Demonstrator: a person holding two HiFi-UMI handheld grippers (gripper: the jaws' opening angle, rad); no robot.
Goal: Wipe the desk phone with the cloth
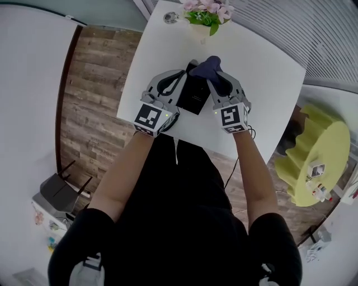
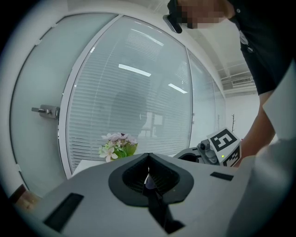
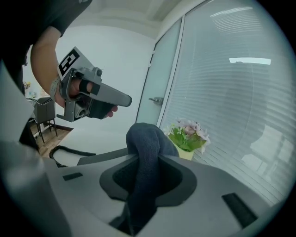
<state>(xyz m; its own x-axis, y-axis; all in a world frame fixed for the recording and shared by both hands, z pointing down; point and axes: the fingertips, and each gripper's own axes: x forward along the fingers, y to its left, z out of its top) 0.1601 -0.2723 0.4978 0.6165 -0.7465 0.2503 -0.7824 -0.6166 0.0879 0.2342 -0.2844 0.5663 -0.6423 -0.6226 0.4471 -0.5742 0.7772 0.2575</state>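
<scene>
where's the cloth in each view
Head view: top centre, the cloth bunched at the right gripper's tips.
Left gripper view: not in it.
Right gripper view: centre, cloth clamped between the jaws.
Shared landmark: the flowers.

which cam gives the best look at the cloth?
Right gripper view: the cloth fills the centre, pinched in the right gripper's shut jaws. Head view shows only a small dark lump over the desk phone. Left gripper view shows none of it.

Pink flowers top a white table at upper centre; a yellow-green round stand sits at right, wood flooring at left.
</scene>
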